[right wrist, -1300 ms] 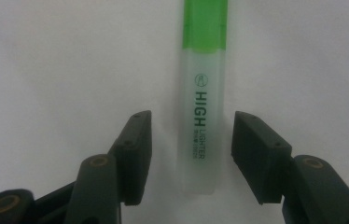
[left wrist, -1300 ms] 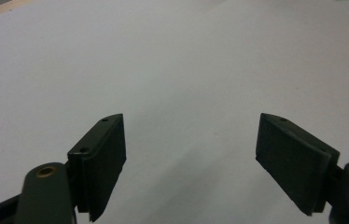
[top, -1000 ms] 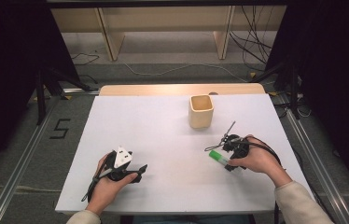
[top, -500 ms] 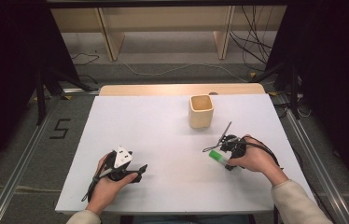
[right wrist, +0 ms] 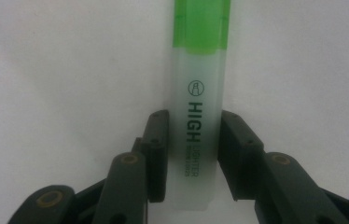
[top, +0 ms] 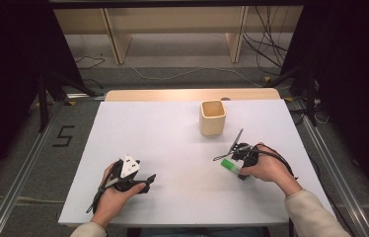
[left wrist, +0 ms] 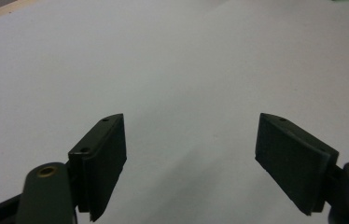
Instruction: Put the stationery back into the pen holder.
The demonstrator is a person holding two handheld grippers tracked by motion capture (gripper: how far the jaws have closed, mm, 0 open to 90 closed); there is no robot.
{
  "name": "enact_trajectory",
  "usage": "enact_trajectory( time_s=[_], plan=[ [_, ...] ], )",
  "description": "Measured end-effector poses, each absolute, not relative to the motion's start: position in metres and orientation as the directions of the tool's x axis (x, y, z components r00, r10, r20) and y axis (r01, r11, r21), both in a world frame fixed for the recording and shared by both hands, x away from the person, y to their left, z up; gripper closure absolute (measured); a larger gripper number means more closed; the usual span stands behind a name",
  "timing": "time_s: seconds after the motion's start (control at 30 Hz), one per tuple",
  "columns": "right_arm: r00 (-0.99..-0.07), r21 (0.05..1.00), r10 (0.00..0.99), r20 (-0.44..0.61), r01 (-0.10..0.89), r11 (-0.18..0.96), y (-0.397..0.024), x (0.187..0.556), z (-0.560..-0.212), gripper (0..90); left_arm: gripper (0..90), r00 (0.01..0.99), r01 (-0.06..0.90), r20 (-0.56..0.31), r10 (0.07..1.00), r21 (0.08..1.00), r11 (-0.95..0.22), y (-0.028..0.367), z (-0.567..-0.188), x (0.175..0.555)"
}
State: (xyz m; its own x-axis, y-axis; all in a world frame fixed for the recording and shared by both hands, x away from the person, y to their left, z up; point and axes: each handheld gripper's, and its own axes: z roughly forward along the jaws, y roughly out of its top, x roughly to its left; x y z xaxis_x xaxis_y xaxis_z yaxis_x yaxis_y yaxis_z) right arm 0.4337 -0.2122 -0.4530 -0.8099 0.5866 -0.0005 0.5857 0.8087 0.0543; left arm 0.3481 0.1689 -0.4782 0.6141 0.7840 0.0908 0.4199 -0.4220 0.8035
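- The highlighter (right wrist: 199, 107) lies flat on the table (top: 172, 148) at the near right, its green cap end pointing away from my right hand.
- My right hand-held gripper (right wrist: 193, 154) straddles its pale barrel; the jaws have just been closing, and both pads now sit against the barrel's sides, so I judge the grip made or all but made.
- In the high view that hand-held gripper (top: 236, 157) lies low on the table with the green end of the highlighter (top: 228, 164) showing beside it.
- The step in hand looks like picking the highlighter up. Next I would firm the squeeze, lift straight, and check that the barrel does not pivot between the pads.
- The cup (top: 212, 117) stands upright, farther off, apart from the highlighter; it seems the likely place to drop it, cap end up or down as it tilts.
- My left hand-held gripper (left wrist: 191, 158) rests at the near left, jaws wide, nothing between them.
- The table is white and bare otherwise; beyond its far edge are wooden shelf legs (top: 116, 39) and loose cables (top: 266, 44) on a grey floor.
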Motion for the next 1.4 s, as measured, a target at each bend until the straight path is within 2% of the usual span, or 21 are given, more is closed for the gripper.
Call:
enact_trajectory(
  time_s=[0.73,1.4],
  plan=[
    [-0.795,0.075,0.606,0.02,0.606,0.792,-0.217,0.434,-0.45,66.0,24.6,0.613,0.417,0.093,0.785,0.806,-0.421,0.17,-0.479,0.348],
    [-0.771,0.226,0.635,0.05,0.628,0.745,-0.23,0.43,-0.442,66.1,24.6,0.612,0.417,0.094,0.785,0.805,-0.422,0.171,-0.479,0.348]
  ],
)
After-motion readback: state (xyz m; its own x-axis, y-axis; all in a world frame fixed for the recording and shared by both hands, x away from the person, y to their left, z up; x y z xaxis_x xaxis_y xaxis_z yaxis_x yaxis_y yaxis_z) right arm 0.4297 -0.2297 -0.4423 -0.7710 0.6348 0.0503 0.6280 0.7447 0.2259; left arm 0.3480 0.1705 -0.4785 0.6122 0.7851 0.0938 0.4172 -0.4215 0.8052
